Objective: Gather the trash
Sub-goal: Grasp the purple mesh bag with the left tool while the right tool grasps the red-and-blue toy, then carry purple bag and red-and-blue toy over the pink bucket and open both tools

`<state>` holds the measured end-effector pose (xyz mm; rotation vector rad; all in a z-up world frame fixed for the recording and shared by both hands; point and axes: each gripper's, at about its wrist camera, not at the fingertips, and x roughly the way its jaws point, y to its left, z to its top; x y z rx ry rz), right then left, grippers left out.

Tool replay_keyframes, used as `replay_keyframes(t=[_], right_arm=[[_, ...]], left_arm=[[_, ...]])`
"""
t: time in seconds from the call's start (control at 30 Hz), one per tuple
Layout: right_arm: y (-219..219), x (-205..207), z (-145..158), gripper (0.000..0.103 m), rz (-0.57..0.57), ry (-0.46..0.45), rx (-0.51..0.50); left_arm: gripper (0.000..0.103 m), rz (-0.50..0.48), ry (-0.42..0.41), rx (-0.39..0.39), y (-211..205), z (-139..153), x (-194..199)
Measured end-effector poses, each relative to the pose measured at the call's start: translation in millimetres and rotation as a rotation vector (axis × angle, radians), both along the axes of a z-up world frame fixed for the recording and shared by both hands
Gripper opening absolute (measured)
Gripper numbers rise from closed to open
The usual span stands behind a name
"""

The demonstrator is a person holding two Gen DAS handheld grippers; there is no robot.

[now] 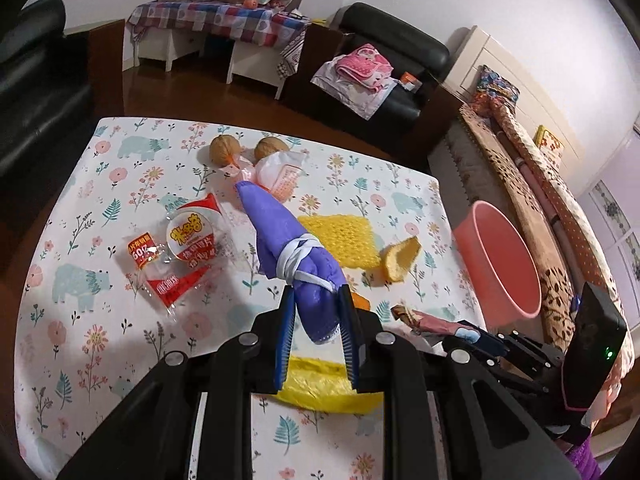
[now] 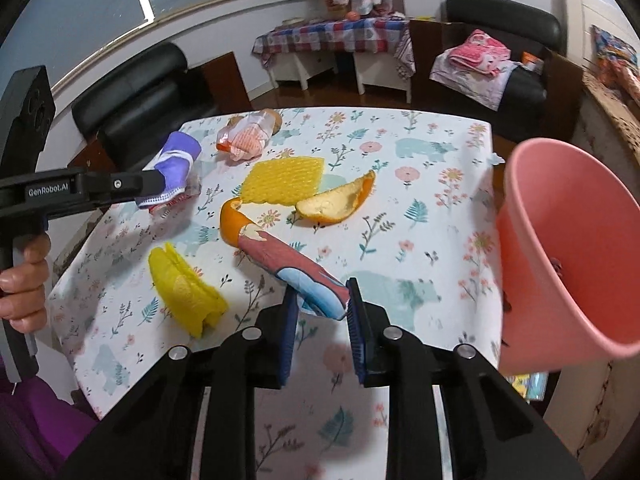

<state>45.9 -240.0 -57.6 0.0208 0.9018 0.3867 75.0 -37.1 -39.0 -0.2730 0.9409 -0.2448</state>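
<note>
My left gripper is shut on the lower end of a purple packet bound with a white band, held above the table. From the right wrist view, the left gripper and purple packet hang at the table's left edge. My right gripper is shut on one end of a rolled pink-and-blue wrapper, whose far end touches an orange peel curl. The right gripper also shows low on the right in the left wrist view. A pink bin stands off the table's right edge.
On the floral tablecloth lie a clear snack wrapper, a white-orange bag, two walnuts, a yellow foam net, an orange peel and crumpled yellow foam. A hand grips the left handle.
</note>
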Motion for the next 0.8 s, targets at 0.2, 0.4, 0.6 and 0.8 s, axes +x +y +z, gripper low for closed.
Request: replay_keyframes(t=[0.2, 0.4, 0.6, 0.8], right_arm=[[-13.7, -13.7, 10.3, 0.024, -0.073, -0.030, 0.027], [-36.4, -24.1, 17.8, 0.024, -0.154, -0.052, 0.052], [-59.0, -31.8, 22.5, 0.024, -0.226, -0.073, 0.072], [-76.0, -36.8, 26.2, 0.024, -0.290, -0.093, 0.075]], left_arm=[[0.021, -0.044, -0.025, 0.021, -14.5, 6.1, -13.3], [0.021, -0.101, -0.045, 0.031, -36.7, 12.7, -19.3], [0.021, -0.161, -0.055, 0.043, -61.0, 15.9, -21.0], [0.021, -0.212, -0.071, 0.046, -87.0, 21.2, -19.7]])
